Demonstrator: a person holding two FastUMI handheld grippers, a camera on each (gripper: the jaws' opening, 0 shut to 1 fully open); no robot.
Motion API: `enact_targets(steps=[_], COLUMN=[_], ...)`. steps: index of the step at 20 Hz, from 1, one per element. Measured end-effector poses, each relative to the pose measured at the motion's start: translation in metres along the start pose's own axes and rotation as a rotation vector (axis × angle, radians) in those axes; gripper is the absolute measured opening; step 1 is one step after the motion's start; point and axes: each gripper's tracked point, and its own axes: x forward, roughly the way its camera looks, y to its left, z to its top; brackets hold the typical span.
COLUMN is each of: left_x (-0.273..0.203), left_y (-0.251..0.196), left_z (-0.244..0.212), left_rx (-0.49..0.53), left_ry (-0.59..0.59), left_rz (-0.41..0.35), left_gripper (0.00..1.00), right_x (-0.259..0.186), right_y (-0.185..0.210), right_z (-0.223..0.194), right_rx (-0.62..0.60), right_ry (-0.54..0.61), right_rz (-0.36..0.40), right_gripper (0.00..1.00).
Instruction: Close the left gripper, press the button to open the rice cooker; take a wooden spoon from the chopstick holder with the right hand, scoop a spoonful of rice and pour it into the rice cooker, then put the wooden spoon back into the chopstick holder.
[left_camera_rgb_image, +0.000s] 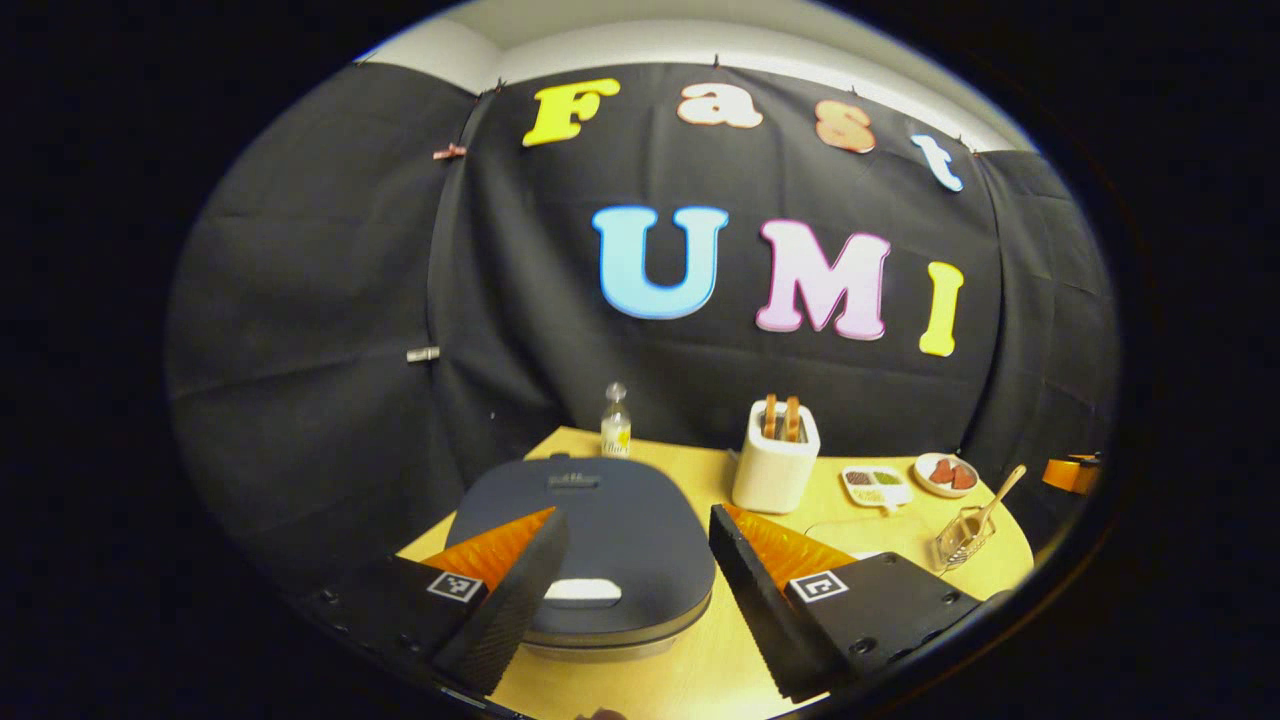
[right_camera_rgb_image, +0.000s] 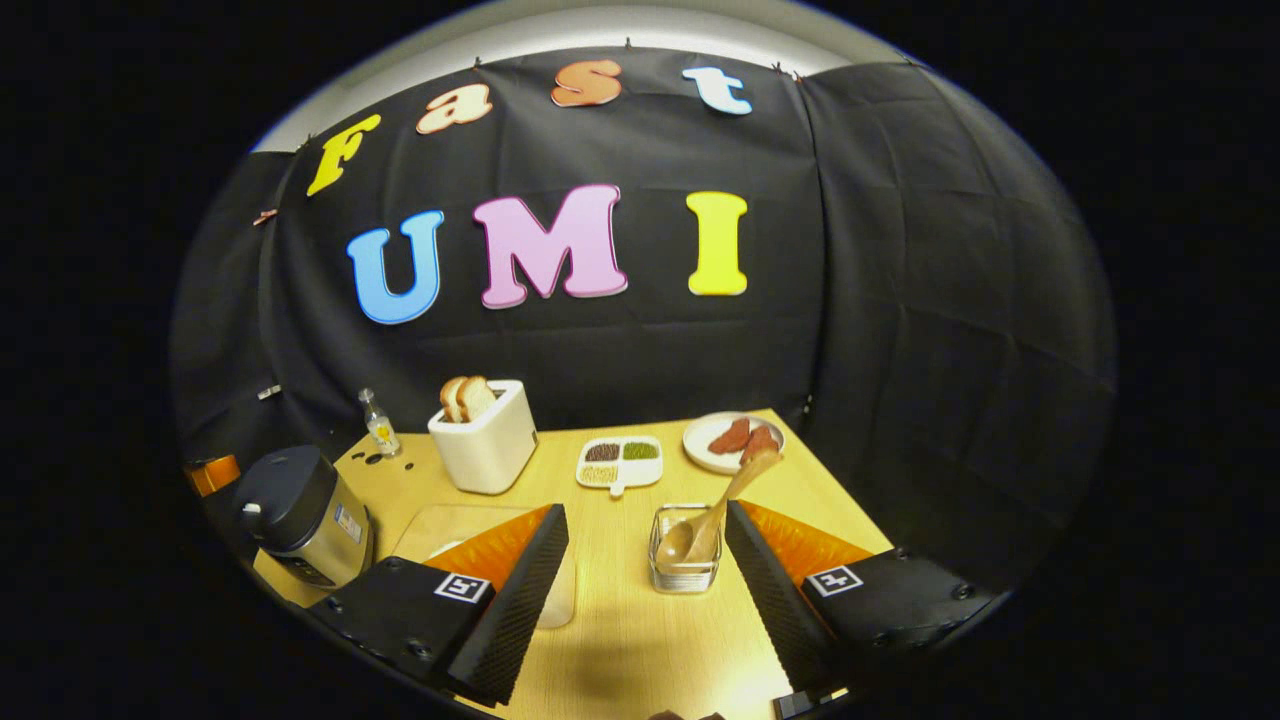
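**Lid Down, Spoon Waiting**

The dark-lidded rice cooker (left_camera_rgb_image: 590, 545) sits shut at the surface's (left_camera_rgb_image: 690, 660) near left edge, its pale button (left_camera_rgb_image: 582, 592) facing the left hand-held gripper (left_camera_rgb_image: 635, 580), poised above, jaws wide, empty; the right hand-held gripper (right_camera_rgb_image: 645, 580), likewise agape, frames the clear chopstick holder (right_camera_rgb_image: 685, 560), wooden spoon (right_camera_rgb_image: 715, 515) leaning out, seemingly for easy picking.
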Motion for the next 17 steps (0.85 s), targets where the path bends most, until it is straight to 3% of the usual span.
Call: enact_targets(steps=[5,8,12,17], left_x=[-0.036,-0.056,-0.067,-0.064], left_y=[-0.038,-0.048,-0.052,-0.041], left_z=[0.047,0.060,0.049,0.055], left_rx=[0.009,0.063,0.042,0.042], left_ry=[-0.106,-0.157,-0.134,-0.138], left_rz=[-0.089,-0.113,-0.150,-0.163], left_gripper=[0.95,0.95,0.95,0.95], right_x=[-0.025,-0.049,-0.073,-0.077], right_y=[0.022,0.033,0.056,0.056], right_z=[0.047,0.042,0.027,0.033], right_rx=[-0.041,-0.044,-0.032,-0.077], right_ry=[-0.113,-0.103,-0.098,-0.131], right_rz=[0.025,0.049,0.103,0.062], right_gripper=[0.99,0.98,0.98,0.99])
